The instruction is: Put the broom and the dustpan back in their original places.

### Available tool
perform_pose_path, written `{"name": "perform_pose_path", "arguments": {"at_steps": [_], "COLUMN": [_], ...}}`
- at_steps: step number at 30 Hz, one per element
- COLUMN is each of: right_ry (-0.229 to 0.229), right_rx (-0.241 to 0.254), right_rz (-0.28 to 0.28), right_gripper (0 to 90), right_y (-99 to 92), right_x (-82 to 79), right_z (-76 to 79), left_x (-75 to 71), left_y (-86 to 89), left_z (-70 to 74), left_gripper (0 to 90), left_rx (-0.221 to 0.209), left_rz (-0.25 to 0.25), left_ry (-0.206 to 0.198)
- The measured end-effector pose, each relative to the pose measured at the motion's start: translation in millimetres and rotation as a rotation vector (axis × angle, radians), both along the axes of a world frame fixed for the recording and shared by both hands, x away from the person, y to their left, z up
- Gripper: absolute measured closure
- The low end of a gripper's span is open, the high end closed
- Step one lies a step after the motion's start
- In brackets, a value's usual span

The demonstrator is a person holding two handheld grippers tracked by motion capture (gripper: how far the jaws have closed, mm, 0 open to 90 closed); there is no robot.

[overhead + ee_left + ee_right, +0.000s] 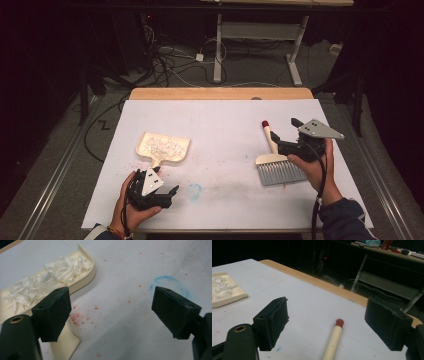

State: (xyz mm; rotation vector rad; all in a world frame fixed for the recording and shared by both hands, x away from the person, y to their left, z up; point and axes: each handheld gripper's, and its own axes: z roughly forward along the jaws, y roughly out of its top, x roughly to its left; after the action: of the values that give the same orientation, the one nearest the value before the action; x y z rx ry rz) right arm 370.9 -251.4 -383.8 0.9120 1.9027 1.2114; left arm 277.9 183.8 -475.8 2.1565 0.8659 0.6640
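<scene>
The high view looks down across the table (220,115), while both gripper views sit close above it, sharing the dustpan (85,277).

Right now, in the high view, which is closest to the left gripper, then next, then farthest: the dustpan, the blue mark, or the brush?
From the left gripper:
1. Blue mark, just beside it on the table.
2. Dustpan, up ahead; handle end comparably close, hard to call.
3. Brush, far across, by the right gripper.

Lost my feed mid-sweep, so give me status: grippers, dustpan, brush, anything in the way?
Left gripper open, empty. Right gripper open above the brush handle. Dustpan flat on the table, paper shreds inside. Nothing in the way.
</scene>
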Motion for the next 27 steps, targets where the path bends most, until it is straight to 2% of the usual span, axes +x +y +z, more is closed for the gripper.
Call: {"name": "perform_pose_path", "arguments": {"at_steps": [4, 5, 6, 8, 10, 11, 14, 17, 21, 23, 24, 27], "right_ry": [-0.011, -0.01, -0.005, 0.008, -0.003, -0.008, -0.017, -0.018, -0.025, -0.026, -0.03, -0.036], "right_rx": [-0.01, -0.013, -0.017, -0.03, -0.032, -0.029, -0.019, -0.034, -0.044, -0.042, -0.045, -0.059], "right_rz": [0.013, 0.022, 0.028, 0.039, 0.041, 0.039, 0.04, 0.046, 0.056, 0.062, 0.063, 0.071], "right_gripper": [19.5, 19.4, 19.5, 19.4, 20.0, 20.1, 20.2, 20.2, 20.2, 20.2, 20.2, 20.2], "right_y": [0.9, 1.6, 2.2, 2.7, 1.7, 0.7, -1.0, -1.1, -2.2, -1.9, -1.7, -1.2], "right_x": [-6.8, -8.4, -10.2, -14.0, -18.5, -19.8, -23.3, -27.4, -35.1, -38.0, -39.3, -43.5], "right_z": [3.2, 3.4, 3.4, 3.4, 4.4, 5.3, 7.1, 7.3, 7.7, 8.1, 8.3, 8.8], "left_x": [0.5, 1.0, 0.3, 1.0, 1.8, 1.5, 1.4, 0.8, -0.3, 0.3, -0.4, -0.8], "left_y": [-1.2, -1.0, -1.6, -2.3, -2.9, -3.6, -3.9, -3.0, -1.7, -1.3, -2.0, -2.9], "left_z": [-0.7, 0.0, -0.2, -0.3, -0.7, -1.3, -1.0, -0.5, -1.6, -1.4, -1.7, -1.5], "left_gripper": [15.6, 15.6, 15.6, 15.6, 15.6, 15.6, 15.6, 15.6, 15.6, 15.6, 15.6, 15.6], "left_rx": [0.005, 0.014, 0.008, 0.016, 0.018, 0.009, 0.017, 0.017, 0.01, 0.019, 0.01, 0.011], "left_rz": [-0.005, -0.014, -0.012, -0.018, -0.023, -0.017, -0.023, -0.027, -0.028, -0.033, -0.029, -0.035], "left_ry": [0.002, -0.01, 0.001, -0.014, -0.009, 0.005, -0.005, -0.007, 0.013, 0.003, 0.014, 0.01]}}
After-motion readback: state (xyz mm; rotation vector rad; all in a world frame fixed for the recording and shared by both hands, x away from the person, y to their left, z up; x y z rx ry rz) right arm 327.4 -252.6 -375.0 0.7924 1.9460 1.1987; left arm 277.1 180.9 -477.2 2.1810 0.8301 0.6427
